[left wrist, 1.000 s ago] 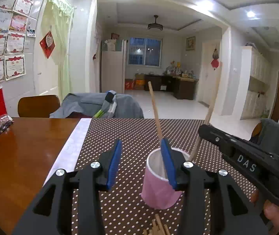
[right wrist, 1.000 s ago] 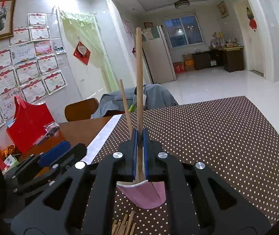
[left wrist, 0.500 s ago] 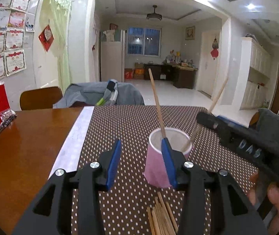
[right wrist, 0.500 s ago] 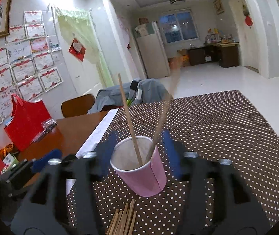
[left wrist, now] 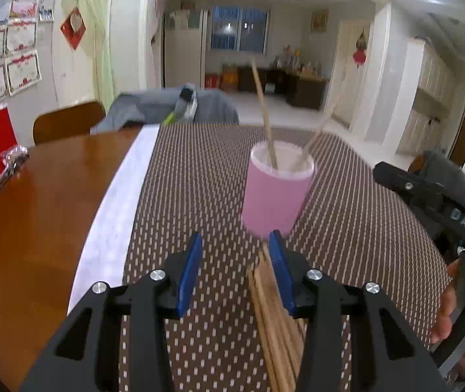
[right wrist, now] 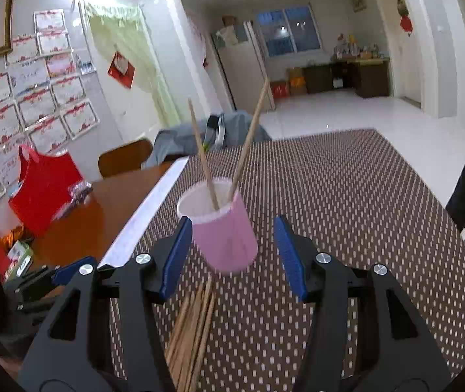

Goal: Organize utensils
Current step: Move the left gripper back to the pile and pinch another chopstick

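A pink cup [left wrist: 278, 192] [right wrist: 224, 232] stands upright on the brown dotted mat [left wrist: 200, 176]. Two wooden chopsticks [right wrist: 201, 150] [left wrist: 263, 107] lean apart inside it. A bundle of loose chopsticks [left wrist: 271, 310] [right wrist: 193, 320] lies on the mat in front of the cup. My left gripper [left wrist: 235, 238] is open and holds nothing. Its right finger hangs over the bundle's far end. My right gripper [right wrist: 232, 221] is open, and the cup stands just beyond its fingertips, with the pads off it. A hand [left wrist: 461, 294] holds the right gripper at the right edge of the left wrist view.
The mat covers the right part of a wooden table [left wrist: 36, 212], with a white strip [left wrist: 118, 196] along its left edge. A red bag [right wrist: 43, 183] and small packets sit at the table's left. A chair [right wrist: 124, 160] draped with grey cloth stands behind.
My right gripper has opened and let go of the chopstick, which now leans in the cup. Both grippers have drawn back from the cup, bringing the loose bundle into view.
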A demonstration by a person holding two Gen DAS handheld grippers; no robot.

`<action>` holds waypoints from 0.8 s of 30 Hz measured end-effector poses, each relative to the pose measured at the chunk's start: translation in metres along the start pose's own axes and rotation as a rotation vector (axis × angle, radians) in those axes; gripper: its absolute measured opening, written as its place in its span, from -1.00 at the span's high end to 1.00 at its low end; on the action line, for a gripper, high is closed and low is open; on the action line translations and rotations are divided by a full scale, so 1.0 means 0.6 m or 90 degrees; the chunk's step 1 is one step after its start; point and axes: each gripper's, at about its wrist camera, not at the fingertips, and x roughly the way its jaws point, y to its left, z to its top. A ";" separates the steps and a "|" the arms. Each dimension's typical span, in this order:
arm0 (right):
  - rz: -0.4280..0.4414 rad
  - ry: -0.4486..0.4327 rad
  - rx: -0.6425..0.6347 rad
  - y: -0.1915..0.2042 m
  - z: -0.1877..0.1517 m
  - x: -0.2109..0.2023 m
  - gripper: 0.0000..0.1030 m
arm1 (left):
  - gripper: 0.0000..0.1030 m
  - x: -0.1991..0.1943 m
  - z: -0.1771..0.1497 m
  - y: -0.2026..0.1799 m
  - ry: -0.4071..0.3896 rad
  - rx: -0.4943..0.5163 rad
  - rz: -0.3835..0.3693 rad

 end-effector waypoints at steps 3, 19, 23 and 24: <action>0.007 0.052 -0.007 0.002 -0.028 0.001 -0.02 | 0.17 0.008 -0.028 0.001 0.059 0.001 -0.020; 0.021 0.222 -0.021 0.006 -0.140 0.010 -0.07 | 0.17 0.068 -0.132 -0.023 0.266 0.049 -0.016; 0.020 0.229 -0.017 0.005 -0.145 0.014 -0.09 | 0.17 0.073 -0.126 -0.027 0.266 0.040 -0.017; 0.019 0.230 -0.017 0.005 -0.147 0.015 -0.09 | 0.17 0.078 -0.124 -0.028 0.265 0.041 -0.017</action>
